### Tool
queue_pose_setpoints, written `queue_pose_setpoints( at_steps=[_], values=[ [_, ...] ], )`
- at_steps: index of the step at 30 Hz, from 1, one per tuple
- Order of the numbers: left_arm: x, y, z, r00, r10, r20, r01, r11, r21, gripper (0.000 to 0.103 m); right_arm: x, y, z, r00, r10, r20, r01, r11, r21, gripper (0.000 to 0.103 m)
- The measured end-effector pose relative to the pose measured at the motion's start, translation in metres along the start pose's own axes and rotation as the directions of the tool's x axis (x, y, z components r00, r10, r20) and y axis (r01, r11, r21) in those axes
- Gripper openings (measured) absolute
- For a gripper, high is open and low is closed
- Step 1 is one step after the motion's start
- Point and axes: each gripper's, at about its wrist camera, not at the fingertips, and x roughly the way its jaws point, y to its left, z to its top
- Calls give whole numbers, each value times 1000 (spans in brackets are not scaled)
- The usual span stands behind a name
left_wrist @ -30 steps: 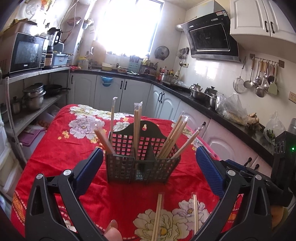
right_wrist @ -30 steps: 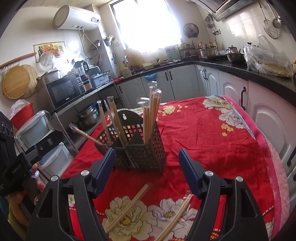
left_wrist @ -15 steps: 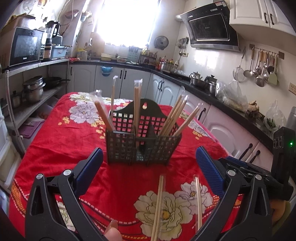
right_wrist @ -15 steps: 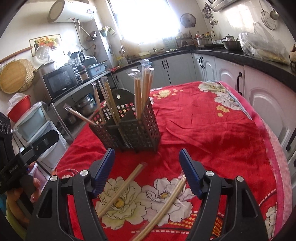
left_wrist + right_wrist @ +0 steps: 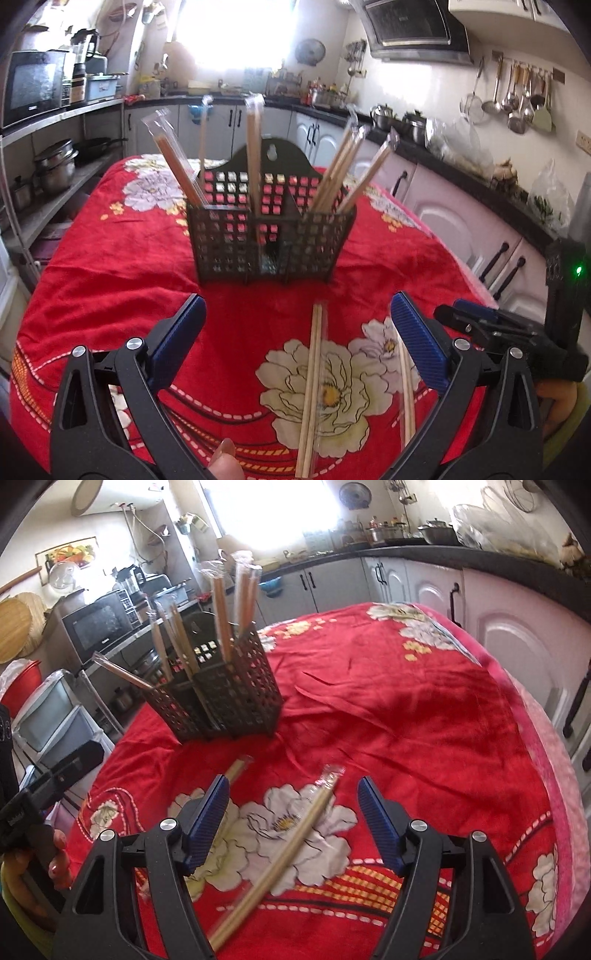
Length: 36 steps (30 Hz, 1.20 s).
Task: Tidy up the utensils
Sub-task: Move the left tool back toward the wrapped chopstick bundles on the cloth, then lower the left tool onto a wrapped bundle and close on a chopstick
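A dark mesh utensil holder (image 5: 269, 236) stands on the red flowered tablecloth (image 5: 110, 266) and holds several wrapped chopstick pairs. It also shows in the right wrist view (image 5: 225, 698). Two wrapped chopstick pairs lie flat on the cloth. One pair (image 5: 312, 387) lies between the fingers of my open left gripper (image 5: 299, 332). The other pair (image 5: 406, 391) lies by its right finger. In the right wrist view, my open right gripper (image 5: 295, 816) hovers over one pair (image 5: 284, 853); the other pair (image 5: 236, 770) lies by its left finger.
The other hand-held gripper shows at the right edge of the left wrist view (image 5: 517, 332). White kitchen cabinets (image 5: 480, 602) and a dark counter run along the right. A shelf with a microwave (image 5: 33, 88) and pots stands to the left of the table.
Both grippers have pulled back from the holder and tilted down towards the cloth. The two loose chopstick pairs now lie closer, between and beside the open fingers.
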Motion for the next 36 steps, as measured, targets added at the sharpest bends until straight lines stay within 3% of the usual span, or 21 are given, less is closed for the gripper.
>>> queue_pose_setpoints(
  at_steps=[6, 15, 22, 29, 32, 36],
  values=[
    [23, -9, -12, 997, -20, -77, 22, 999, 30, 92, 3, -10, -5, 1000, -13, -16, 13, 1000, 24, 69],
    [62, -18, -24, 977, -46, -210, 60, 996, 63, 92, 17, -25, -9, 998, -31, -61, 33, 999, 40, 69],
    [86, -21, -23, 962, -39, -271, 63, 995, 83, 91, 33, -28, -5, 994, -34, -102, 38, 999, 36, 68],
    [107, -25, -19, 955, -14, -297, 50, 992, 115, 76, 52, -27, 0, 990, 2, -139, 4, 999, 44, 54],
    [116, -26, -18, 951, -7, -310, 45, 992, 116, 61, 59, -29, 1, 987, 22, -159, -13, 998, 56, 48],
    [125, -25, -16, 947, 1, -321, 37, 993, 111, 58, 67, -33, 4, 985, 33, -170, -21, 997, 70, 44]
  ],
)
